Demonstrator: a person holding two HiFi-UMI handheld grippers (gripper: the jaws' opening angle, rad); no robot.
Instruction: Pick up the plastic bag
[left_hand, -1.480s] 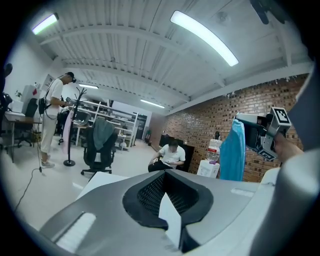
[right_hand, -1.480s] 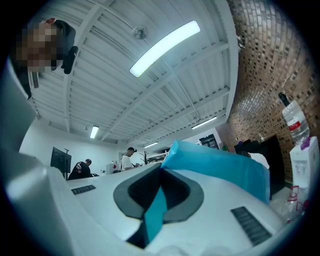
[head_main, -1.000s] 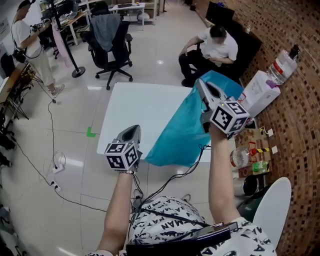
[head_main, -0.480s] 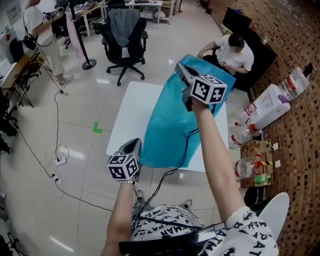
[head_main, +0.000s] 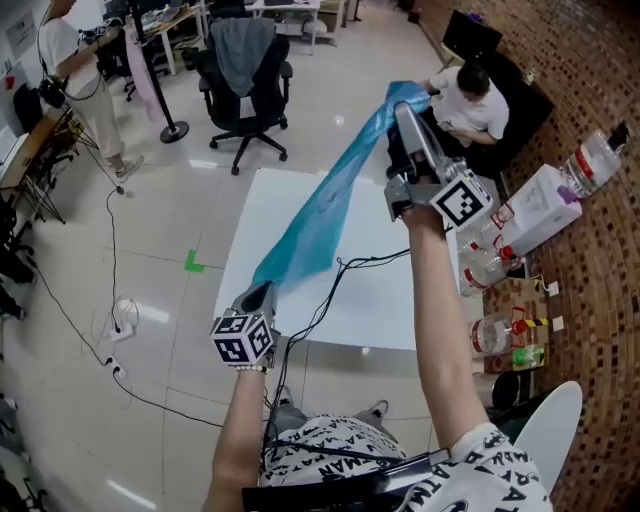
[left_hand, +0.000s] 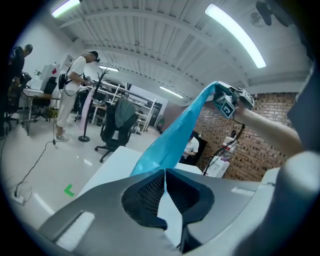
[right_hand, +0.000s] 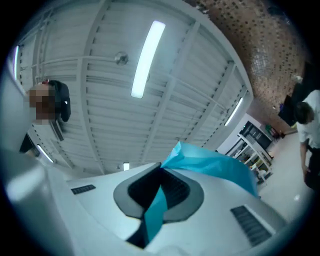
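Pulled long and thin now is the blue plastic bag (head_main: 320, 210), which was hanging wide and loose a moment ago; its low end has been caught by the left tongs (head_main: 263, 293). The white table (head_main: 380, 300) is seen below, and the bag is held up in the air over it, stretched from one pair of tongs to the other. The bag is judged to be very light, soft and floppy, and a bit slippery, so it is best gripped at a bunched edge. The top end is pinched in the closed right tongs (head_main: 405, 108), with a blue strip seen between the jaws. The left tongs are closed on the low end too. The right arm (head_main: 435, 310) is stretched up and forward, with its tongs tipped upward. The left arm (head_main: 240, 420) is kept low, near the table's edge.
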